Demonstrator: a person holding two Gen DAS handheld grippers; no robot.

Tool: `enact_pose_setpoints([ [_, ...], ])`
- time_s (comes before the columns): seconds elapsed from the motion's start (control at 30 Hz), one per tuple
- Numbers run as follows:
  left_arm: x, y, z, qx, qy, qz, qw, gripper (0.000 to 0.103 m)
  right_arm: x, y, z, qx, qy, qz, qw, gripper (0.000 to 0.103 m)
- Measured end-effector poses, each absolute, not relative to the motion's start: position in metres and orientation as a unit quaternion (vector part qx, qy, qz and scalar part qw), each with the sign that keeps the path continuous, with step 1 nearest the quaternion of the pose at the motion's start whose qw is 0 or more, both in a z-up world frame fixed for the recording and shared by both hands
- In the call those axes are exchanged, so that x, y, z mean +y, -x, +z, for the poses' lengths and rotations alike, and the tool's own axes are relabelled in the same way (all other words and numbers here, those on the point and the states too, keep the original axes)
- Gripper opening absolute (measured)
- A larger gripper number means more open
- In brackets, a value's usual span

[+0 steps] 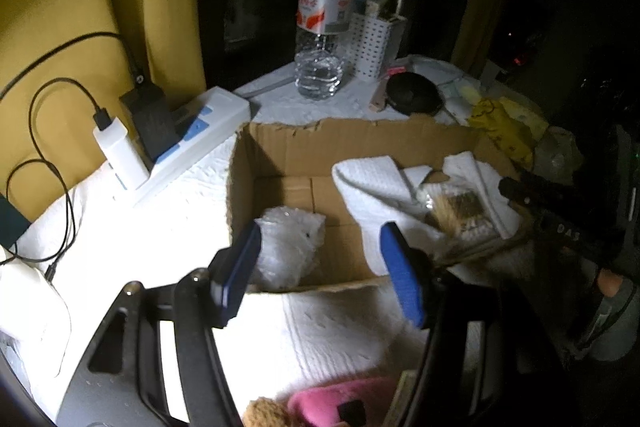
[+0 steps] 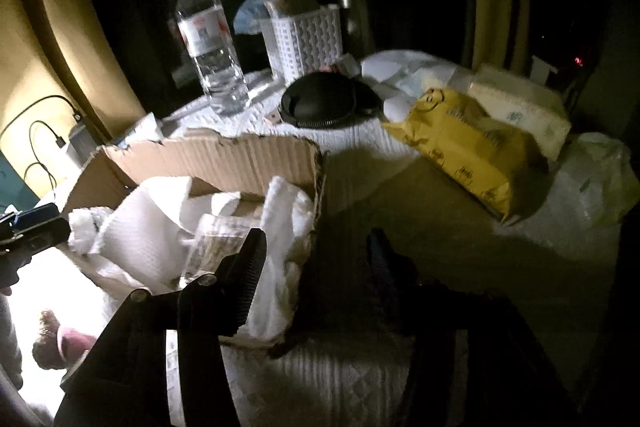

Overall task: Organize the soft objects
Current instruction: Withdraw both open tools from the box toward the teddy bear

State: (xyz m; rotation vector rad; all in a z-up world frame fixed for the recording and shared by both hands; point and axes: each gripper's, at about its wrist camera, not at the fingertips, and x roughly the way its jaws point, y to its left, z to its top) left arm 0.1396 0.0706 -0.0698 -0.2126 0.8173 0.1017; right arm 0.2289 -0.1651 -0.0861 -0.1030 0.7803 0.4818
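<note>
Left tool (image 1: 320, 275) jaws apart, empty, hovering over near edge of cardboard box (image 1: 280, 147). Right tool (image 2: 316, 267) also apart, empty, at box's right side. In box: bubble wrap bundle (image 1: 288, 247) near-left, white towel (image 1: 376, 195) right. Pink plush toy (image 1: 336, 403) lies on table, near side, outside box. Judged light, squashy, non-fragile; pinch mid-body, fabric will bunch.

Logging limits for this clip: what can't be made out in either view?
- Pink plush: left wrist view, cut off by the bottom edge.
- Water bottle label: both views, print too small.
- Right gripper: right finger lost in shadow.
- Cardboard box floor: partly covered by white cloth.
</note>
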Motion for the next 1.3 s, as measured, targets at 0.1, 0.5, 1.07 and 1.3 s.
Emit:
enact_pose_setpoints([
  [0.1,0.067,-0.133,-0.064,0.39,0.102,0.046,0.914,0.064,-0.167,-0.22,-0.076,0.367,0.048,0.234,0.899,0.056],
  [0.5,0.059,-0.102,-0.046,0.372,0.107,0.031,0.921,0.065,-0.161,-0.17,-0.056,0.353,0.053,0.253,0.899,0.056],
  [1.07,0.032,-0.061,-0.045,0.372,0.095,0.003,0.923,0.066,-0.151,-0.104,-0.046,0.348,0.073,0.282,0.891,0.057],
  [1.3,0.025,-0.047,-0.049,0.378,0.094,-0.003,0.921,0.066,-0.15,-0.085,-0.057,0.359,0.082,0.286,0.885,0.057],
])
